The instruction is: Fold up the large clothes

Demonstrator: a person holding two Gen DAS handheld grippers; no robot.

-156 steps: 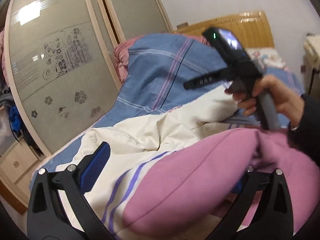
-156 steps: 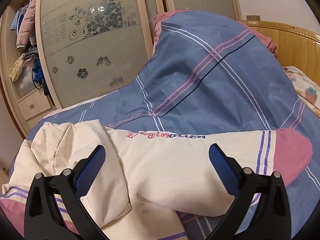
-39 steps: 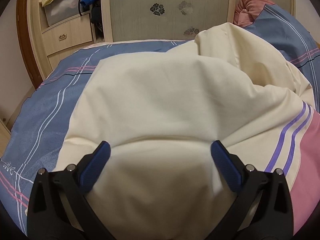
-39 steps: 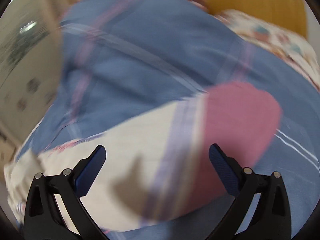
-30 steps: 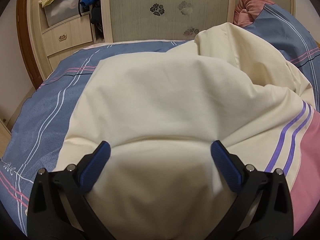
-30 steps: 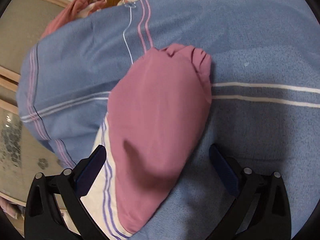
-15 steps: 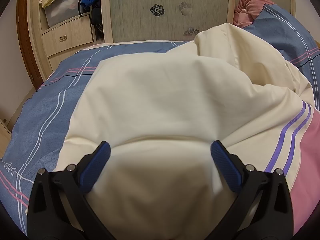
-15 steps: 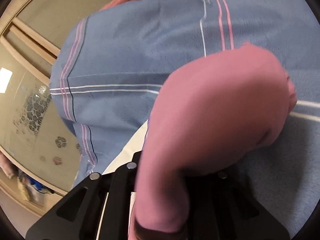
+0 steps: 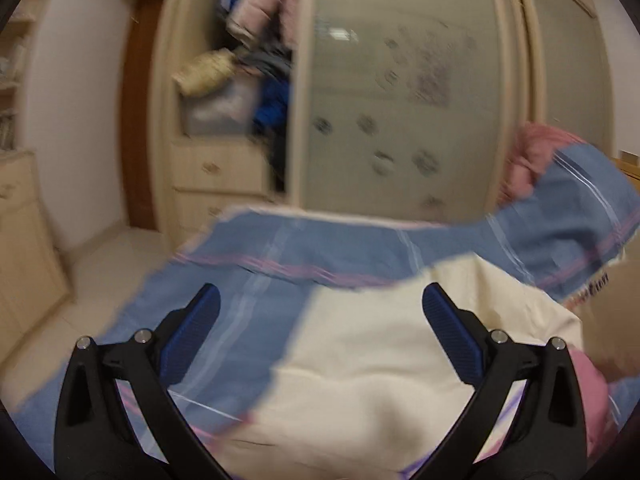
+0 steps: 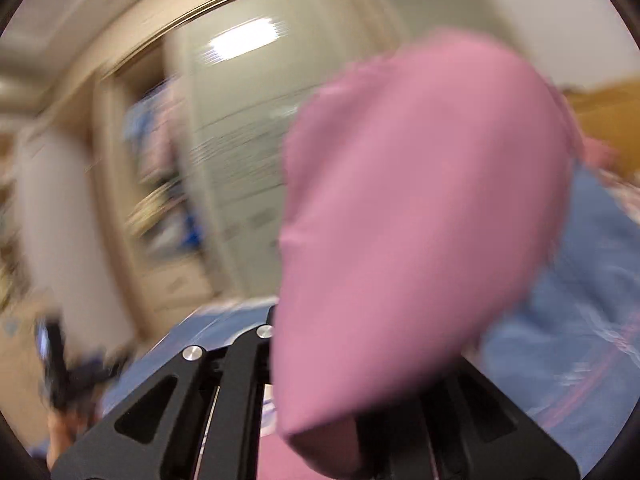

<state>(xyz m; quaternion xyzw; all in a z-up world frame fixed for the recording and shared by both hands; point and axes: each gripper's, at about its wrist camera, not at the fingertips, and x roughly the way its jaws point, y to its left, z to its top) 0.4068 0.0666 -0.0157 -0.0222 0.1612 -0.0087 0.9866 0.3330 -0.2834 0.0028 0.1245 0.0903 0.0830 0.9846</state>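
A cream garment [image 9: 384, 364] with purple stripes and pink sleeve ends lies on the blue striped bedspread [image 9: 280, 256]. My left gripper [image 9: 320, 344] is open and empty, raised above the garment's near left part. My right gripper [image 10: 344, 420] is shut on the pink sleeve end [image 10: 412, 216], which stands up in front of the camera and hides the fingertips. Both views are motion-blurred. The left gripper [image 10: 56, 364] shows faintly at the lower left of the right wrist view.
A wardrobe with frosted sliding doors [image 9: 400, 100] and an open shelf of clothes [image 9: 248, 68] stands behind the bed. Drawers [image 9: 216, 184] sit below the shelf. A pink and blue quilt heap [image 9: 560, 184] rises at the right. Pale floor [image 9: 100, 272] lies left of the bed.
My right gripper has lifted the pink sleeve end off the bed and swung it up and left. My left gripper has risen and drawn back from the cream garment.
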